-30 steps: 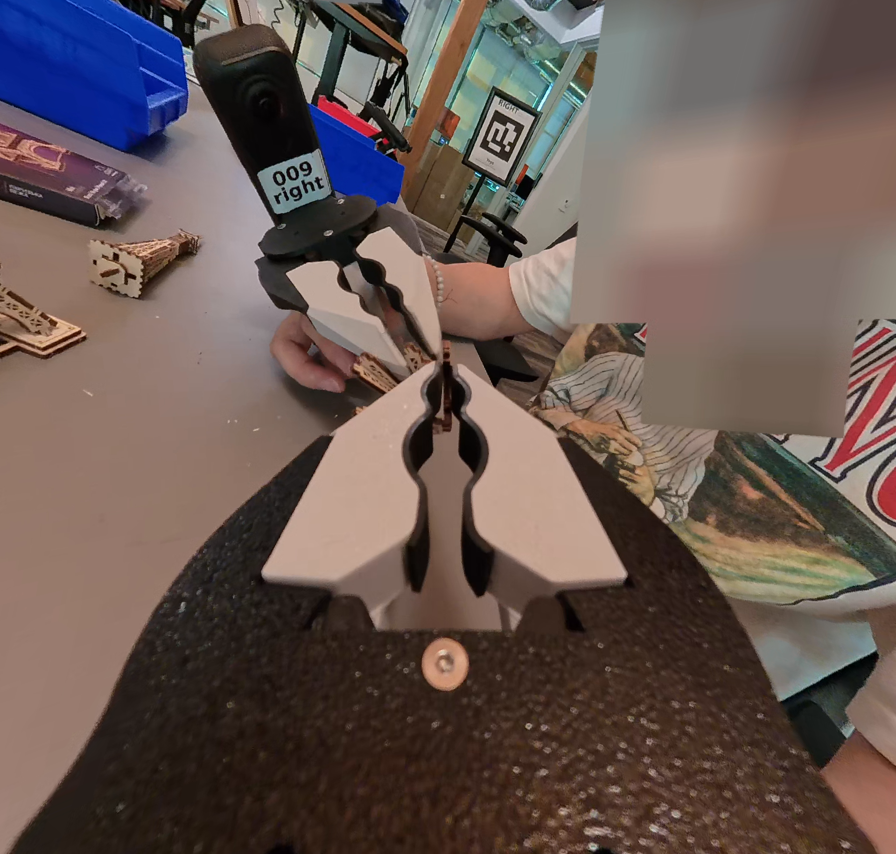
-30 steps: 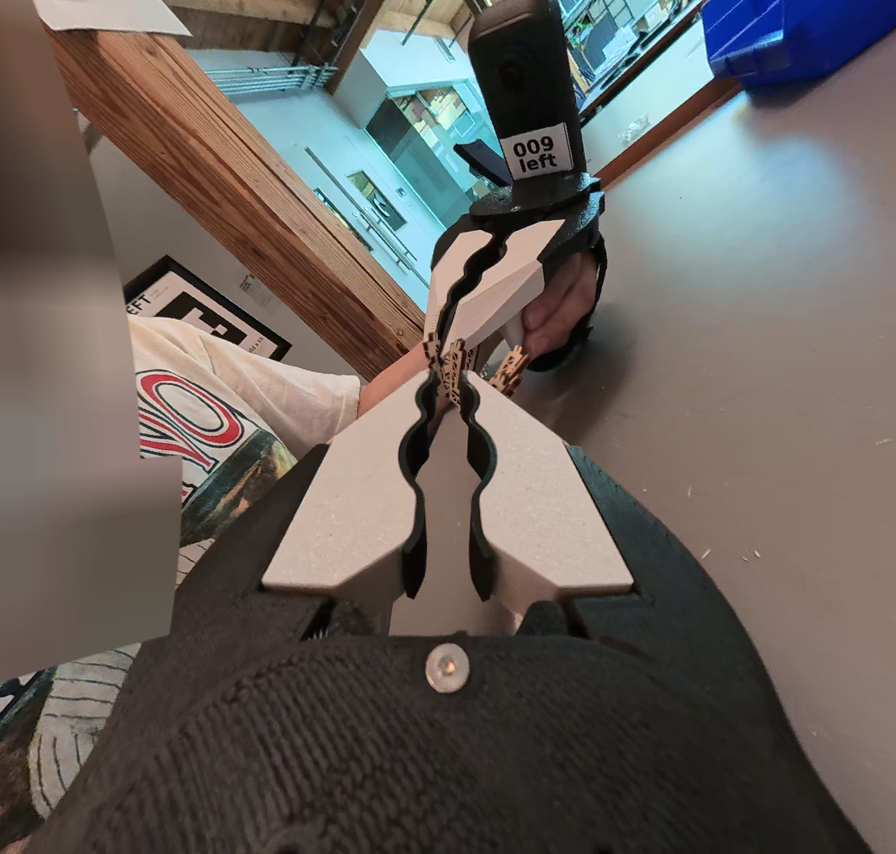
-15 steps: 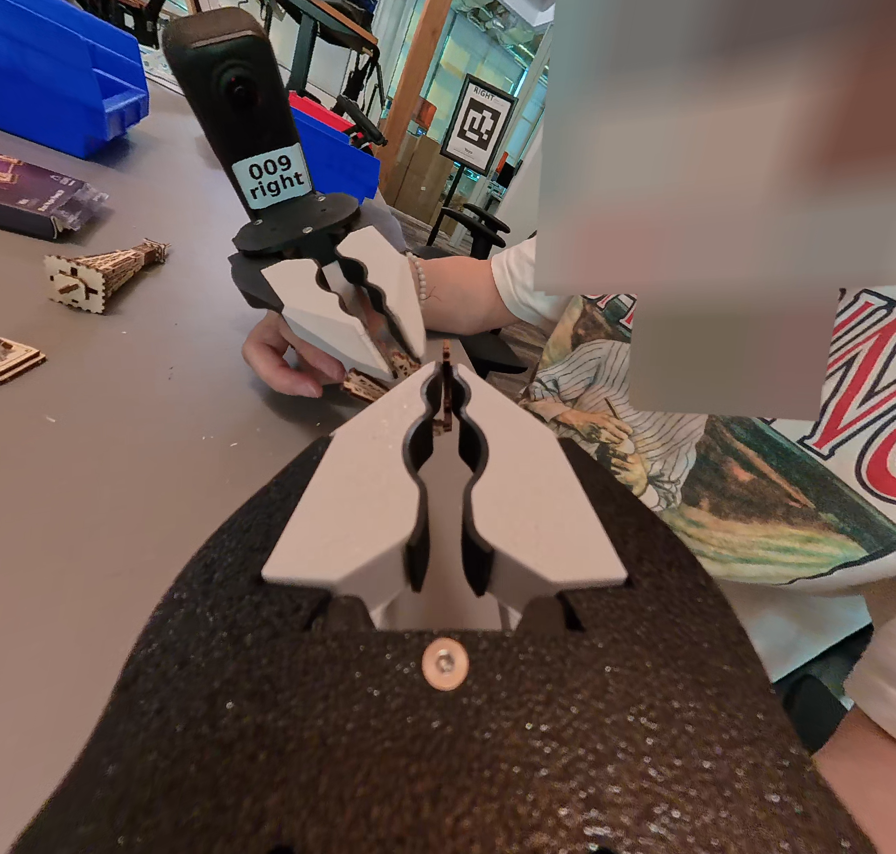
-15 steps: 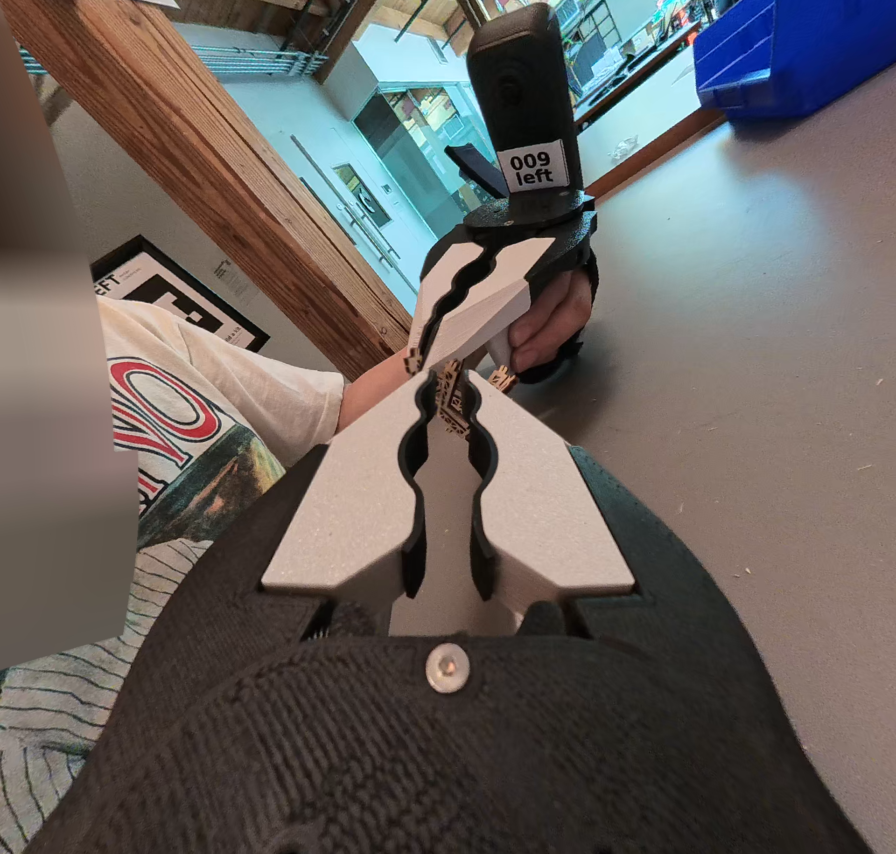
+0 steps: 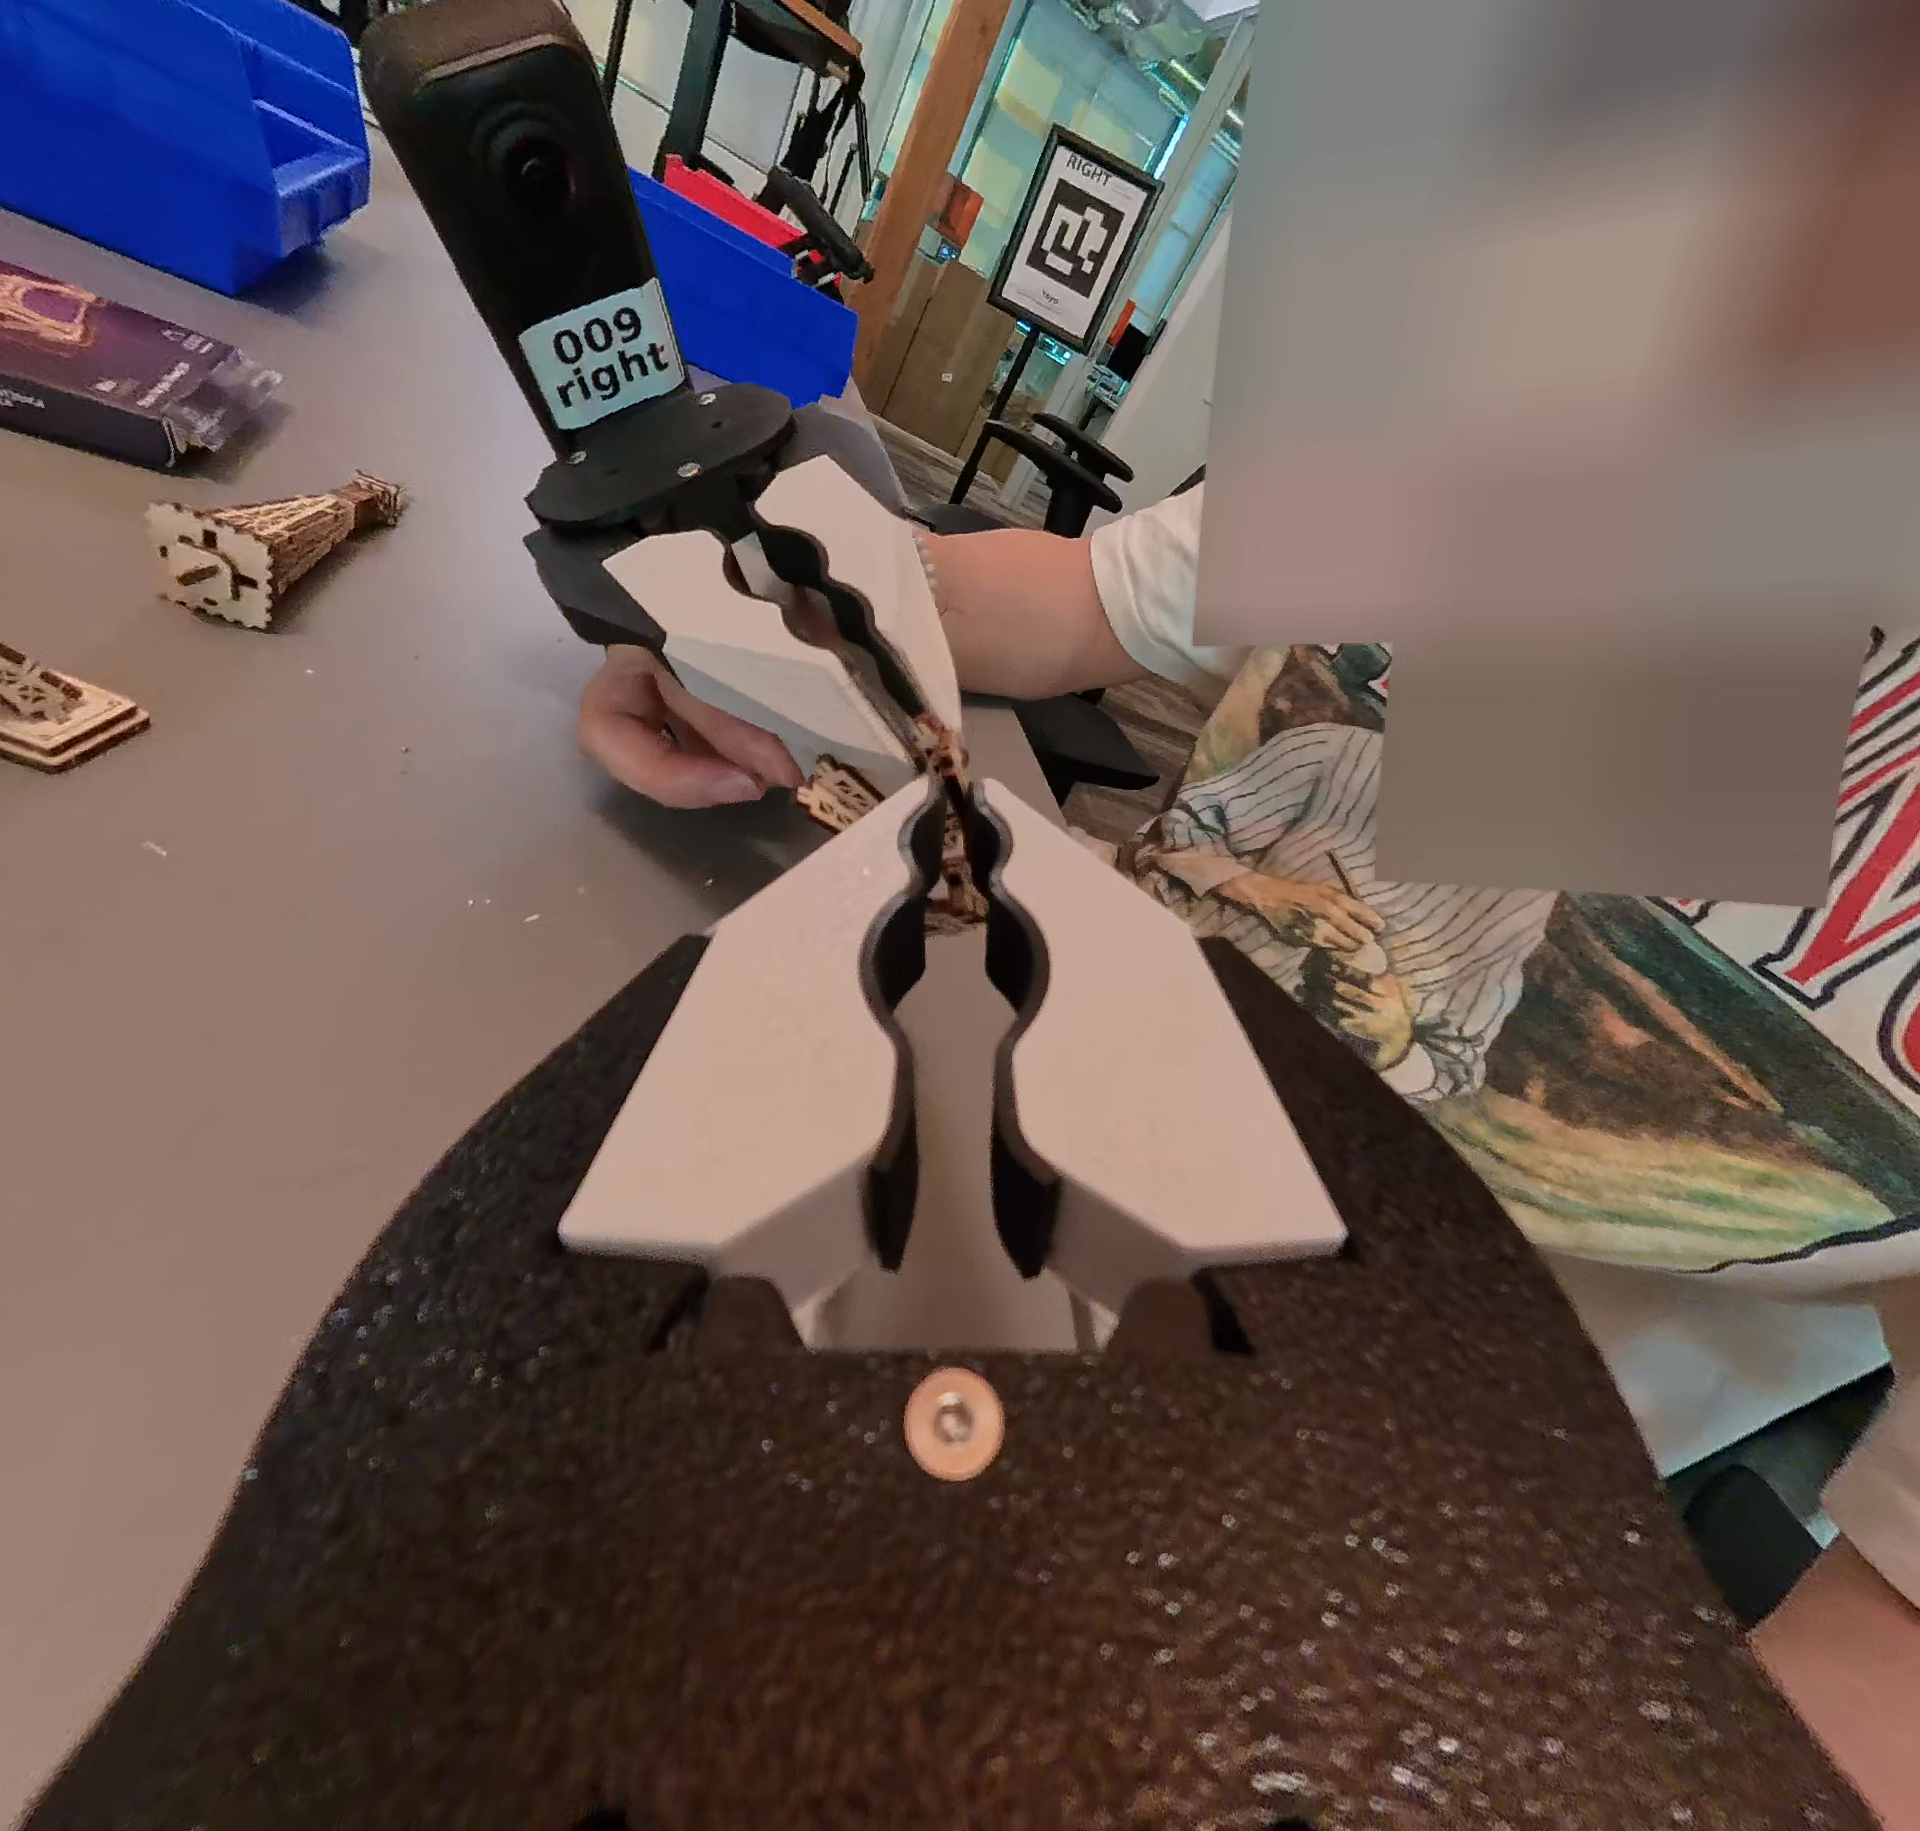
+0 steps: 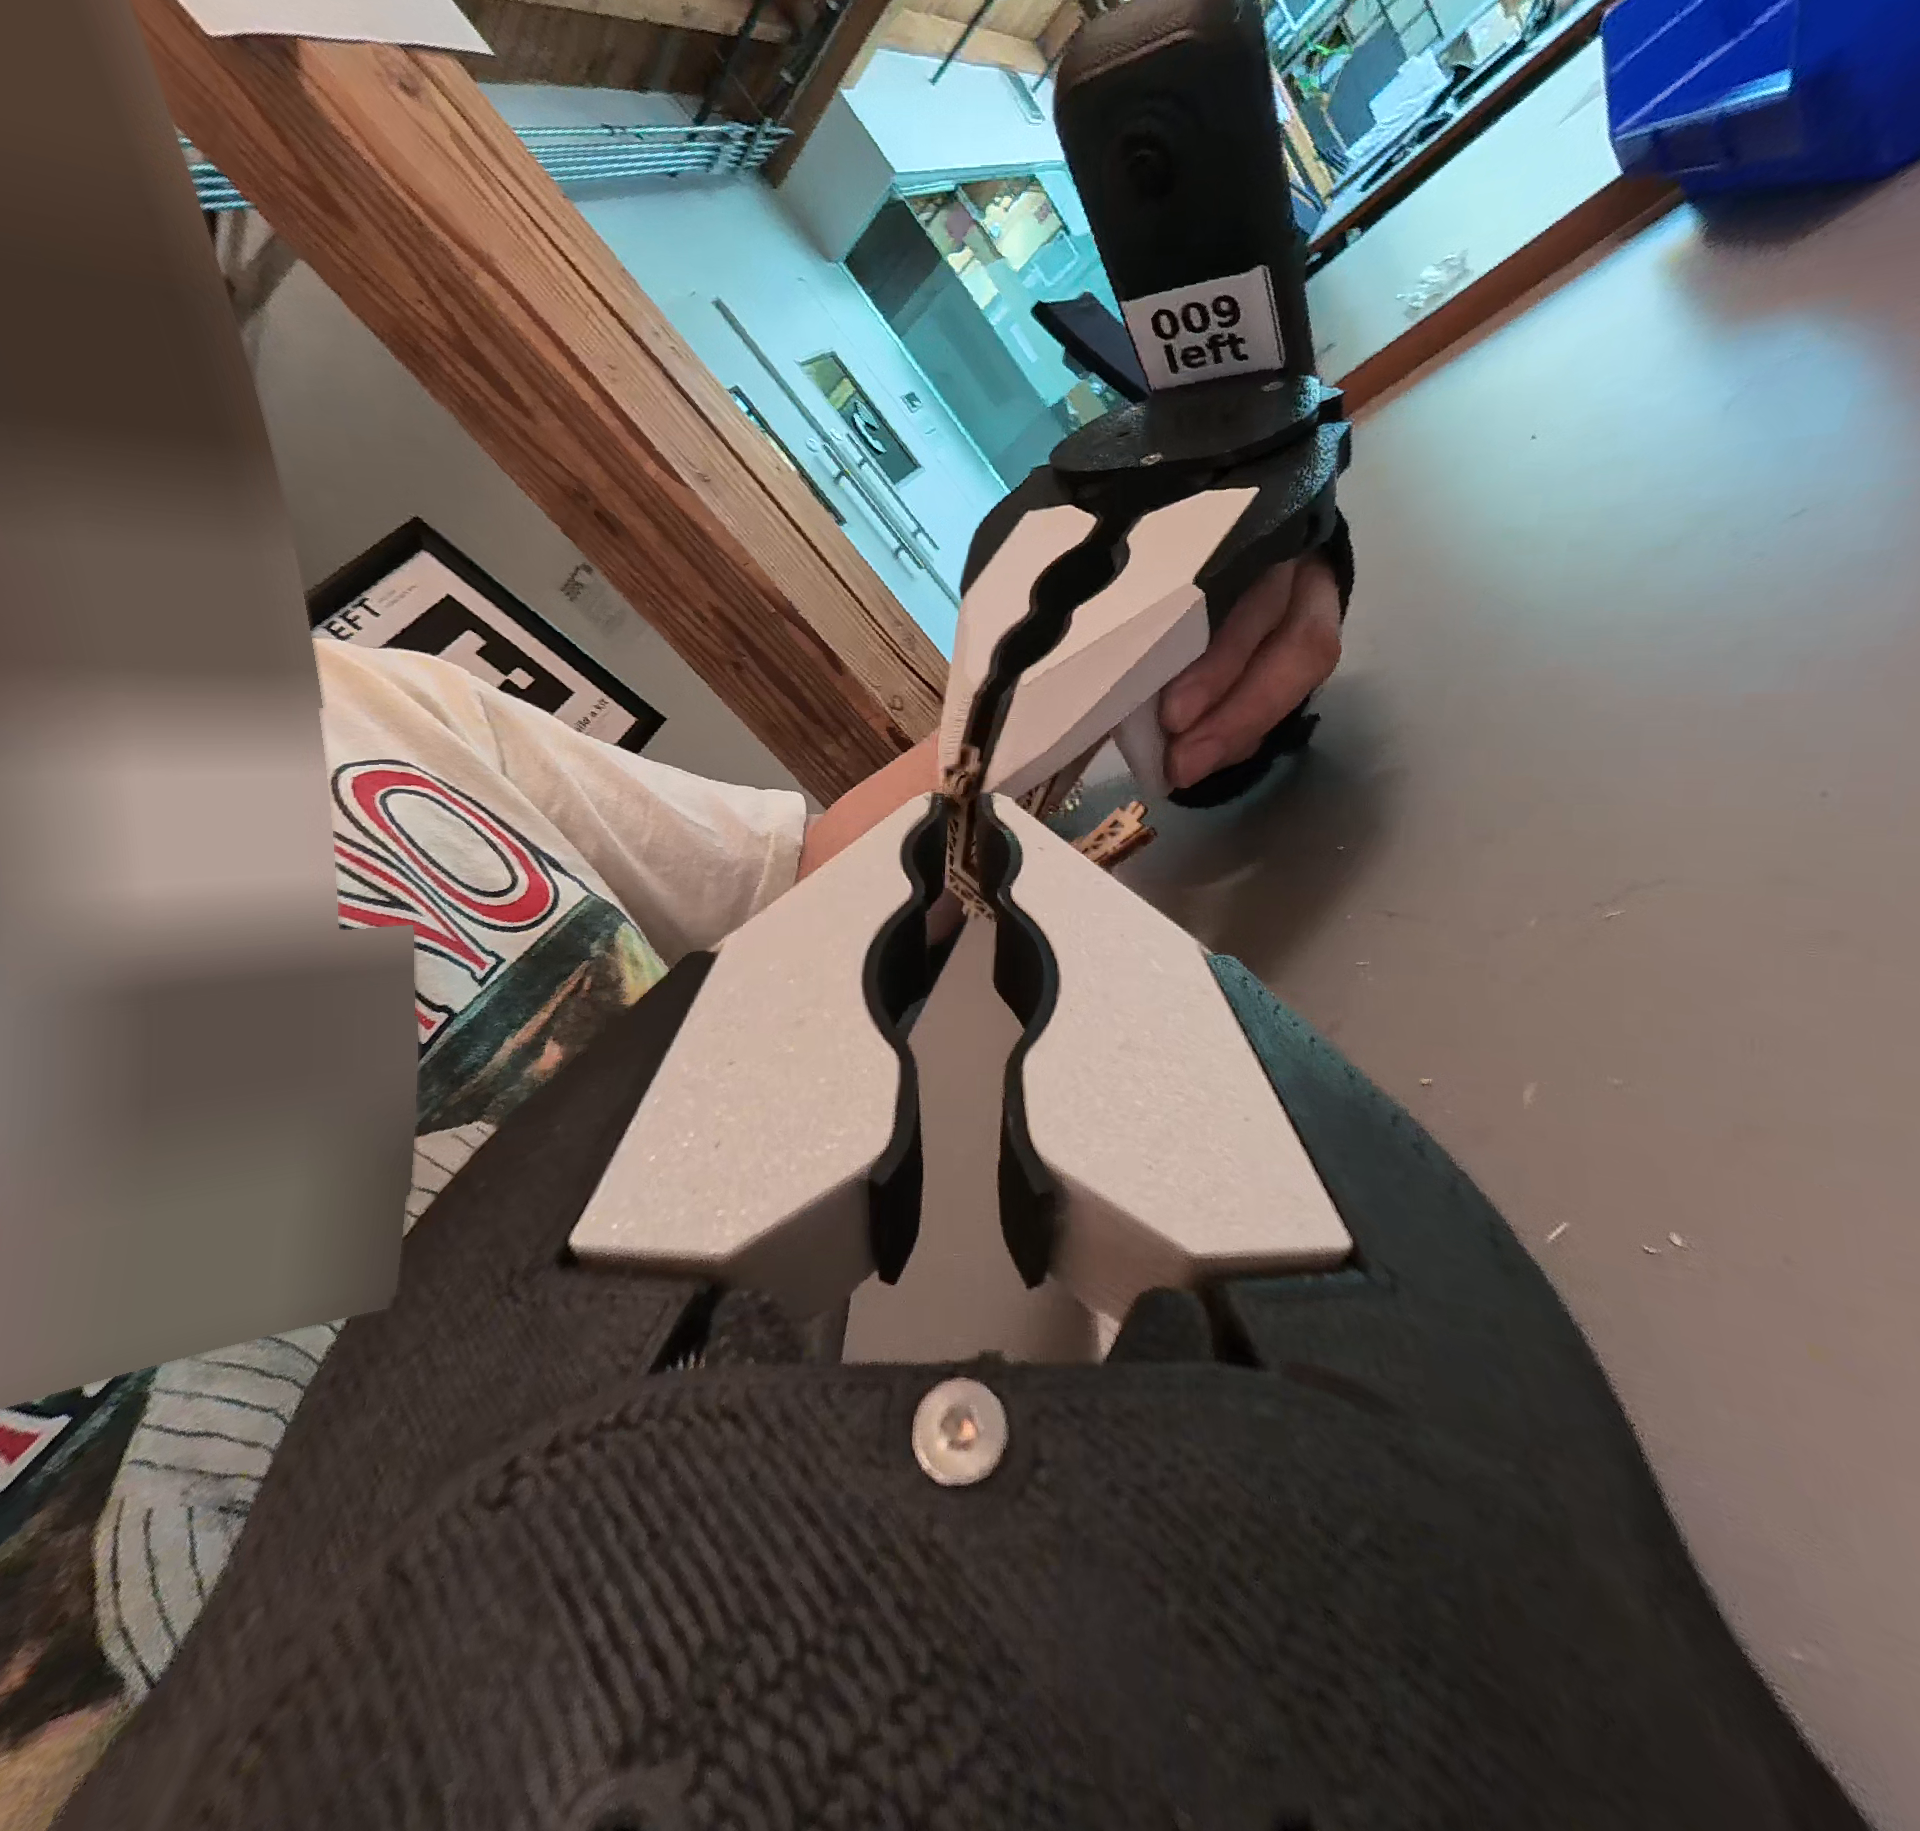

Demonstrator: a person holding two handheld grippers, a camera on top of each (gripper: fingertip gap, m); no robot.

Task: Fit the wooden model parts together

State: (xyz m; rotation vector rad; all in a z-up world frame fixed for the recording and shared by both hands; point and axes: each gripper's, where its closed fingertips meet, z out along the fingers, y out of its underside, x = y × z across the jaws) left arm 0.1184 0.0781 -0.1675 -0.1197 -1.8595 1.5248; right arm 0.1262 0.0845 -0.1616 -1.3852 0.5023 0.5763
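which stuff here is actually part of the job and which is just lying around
In use:
- left gripper, shut on a wooden lattice piece
- right gripper, shut on a second wooden piece

Lying about:
- small wooden tower model
- flat wooden assembly
- purple box
- blue bins

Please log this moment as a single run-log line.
left gripper: shut on wooden part | right gripper: shut on wooden part | tips meeting above table | parts' join: unclear
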